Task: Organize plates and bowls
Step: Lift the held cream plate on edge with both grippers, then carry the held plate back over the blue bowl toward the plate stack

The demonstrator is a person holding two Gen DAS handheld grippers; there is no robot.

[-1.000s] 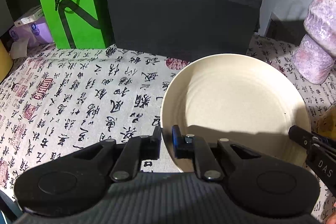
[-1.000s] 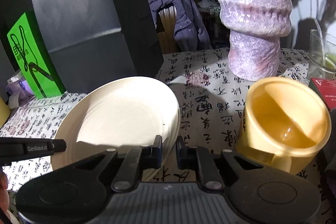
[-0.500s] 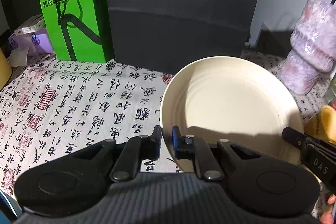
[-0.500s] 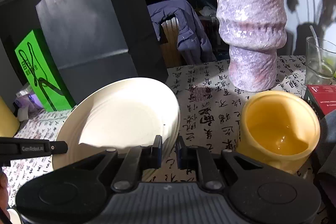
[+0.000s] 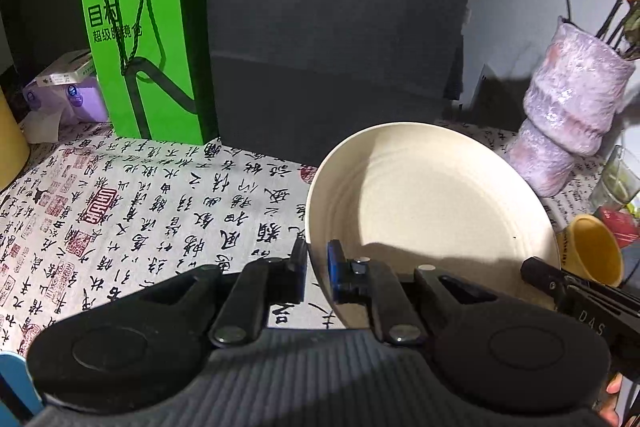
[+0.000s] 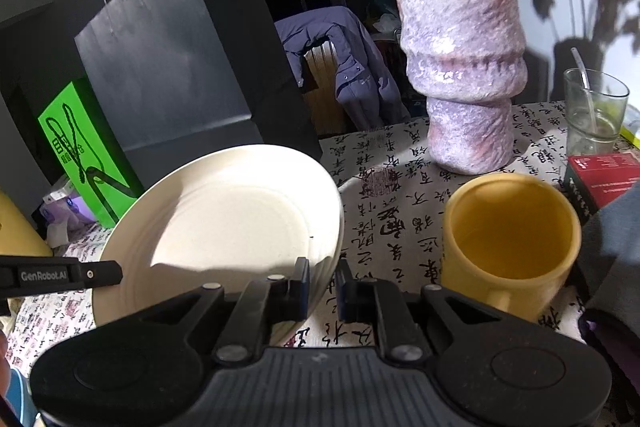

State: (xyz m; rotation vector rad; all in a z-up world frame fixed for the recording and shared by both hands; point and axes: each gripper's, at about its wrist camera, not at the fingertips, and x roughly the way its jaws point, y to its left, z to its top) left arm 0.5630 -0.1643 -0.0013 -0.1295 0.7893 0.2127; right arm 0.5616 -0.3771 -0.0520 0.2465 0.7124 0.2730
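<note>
Cream plate [image 5: 432, 211] pinched at two opposite points of its rim and held tilted, clear of the tablecloth [image 5: 132, 211]. Left gripper [image 5: 317, 273] clamped narrow on the near left edge of the rim, one finger under the outside, the blue-padded finger inside the dish. Right gripper [image 6: 322, 285] clamped just as narrow on the near right edge of the rim, wall of the plate squeezed between the two pads. In the left wrist view, right gripper's finger seen reaching in at the plate's lower right edge; in the right wrist view, left gripper's finger seen lying across the plate's lower left edge. Yellow mug [image 6: 510, 243] upright on the cloth just right of the plate, apart from it. Purple vase [image 6: 460, 63] behind the mug, drinking glass [image 6: 594, 111] farther right, red box [image 6: 600, 179] near the glass. Green bag [image 5: 140, 43] and grey bag [image 5: 332, 27] standing at the back, behind the plate. Compared with a second ago: plate higher above the cloth, more of the bags and the vase's top now in view behind it, mug lower and farther off in both views, grip on both rim points unchanged.
</note>
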